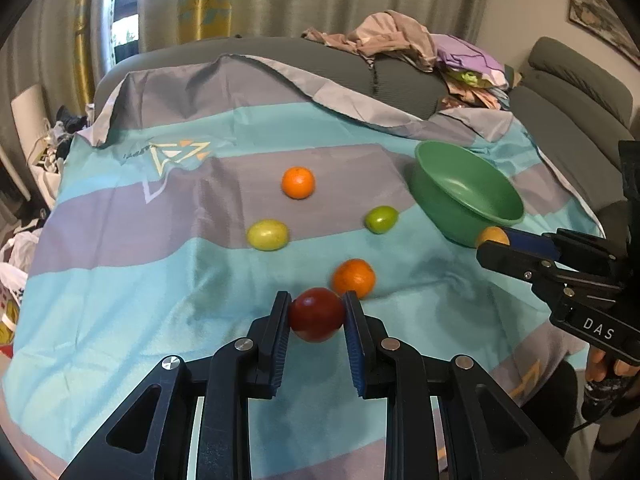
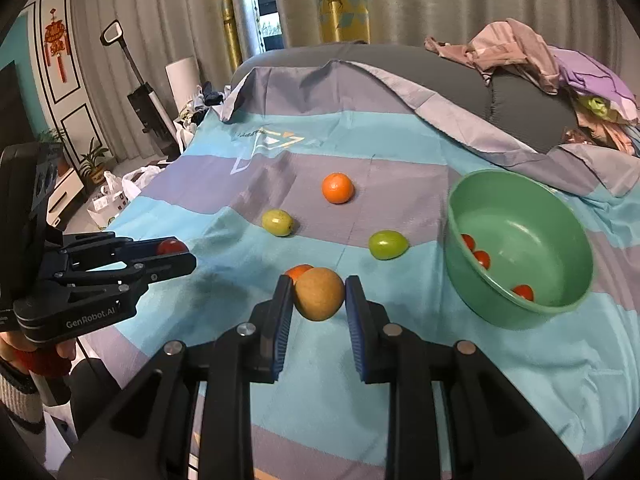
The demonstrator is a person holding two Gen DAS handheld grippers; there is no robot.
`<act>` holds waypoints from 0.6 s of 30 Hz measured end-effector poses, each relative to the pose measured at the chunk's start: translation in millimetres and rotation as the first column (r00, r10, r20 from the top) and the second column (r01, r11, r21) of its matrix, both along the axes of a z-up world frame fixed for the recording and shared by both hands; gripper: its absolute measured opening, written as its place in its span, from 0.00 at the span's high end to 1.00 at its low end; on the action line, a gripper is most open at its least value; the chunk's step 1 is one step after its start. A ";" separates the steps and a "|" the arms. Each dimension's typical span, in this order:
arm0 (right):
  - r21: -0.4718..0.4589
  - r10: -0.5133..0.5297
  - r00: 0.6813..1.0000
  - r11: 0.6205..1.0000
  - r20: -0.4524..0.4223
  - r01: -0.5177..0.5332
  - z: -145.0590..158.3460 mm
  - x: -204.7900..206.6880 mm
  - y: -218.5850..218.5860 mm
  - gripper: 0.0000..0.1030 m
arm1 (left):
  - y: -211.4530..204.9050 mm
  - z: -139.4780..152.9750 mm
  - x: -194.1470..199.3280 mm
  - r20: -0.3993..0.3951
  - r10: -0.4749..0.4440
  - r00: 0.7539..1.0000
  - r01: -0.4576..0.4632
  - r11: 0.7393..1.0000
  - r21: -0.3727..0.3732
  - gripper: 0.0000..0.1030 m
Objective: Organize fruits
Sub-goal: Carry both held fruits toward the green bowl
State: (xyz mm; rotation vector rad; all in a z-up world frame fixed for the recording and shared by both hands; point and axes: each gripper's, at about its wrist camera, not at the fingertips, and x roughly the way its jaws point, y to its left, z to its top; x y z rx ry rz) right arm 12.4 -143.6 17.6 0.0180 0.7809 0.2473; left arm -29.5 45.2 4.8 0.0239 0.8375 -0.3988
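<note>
fingers of the left gripper (image 1: 317, 312) pinch a dark red fruit (image 1: 316, 314) above the striped sheet (image 1: 120, 280); the right gripper (image 2: 319, 294) is clamped on a tan round fruit (image 2: 319, 294), left of the green bowl (image 2: 520, 320). judging by that, both loads go to the bowl: bring each over the rim, lower it, then let go gently so nothing bounces out. counted left to right on the sheet: one yellow-green fruit (image 2: 277, 222), two oranges (image 2: 338, 188) (image 1: 354, 278), one green fruit (image 2: 388, 245); three small red fruits (image 2: 481, 259) lie inside the bowl.
</note>
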 end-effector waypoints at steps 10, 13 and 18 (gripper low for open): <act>0.014 -0.037 0.999 0.999 0.036 0.037 4.7 -17.0 -21.5 0.74 | -24.9 5.4 -8.5 0.001 -0.038 0.999 0.038 0.999 0.020 0.75; 0.023 -0.054 0.998 0.998 0.042 0.053 5.1 -20.0 -29.0 0.74 | -33.2 6.7 -7.9 0.001 -0.055 0.998 0.055 0.998 0.025 0.75; 0.034 -0.082 0.995 0.996 0.050 0.080 3.8 -21.7 -41.0 0.74 | -49.4 10.5 -5.9 0.005 -0.087 0.996 0.087 0.996 0.036 0.75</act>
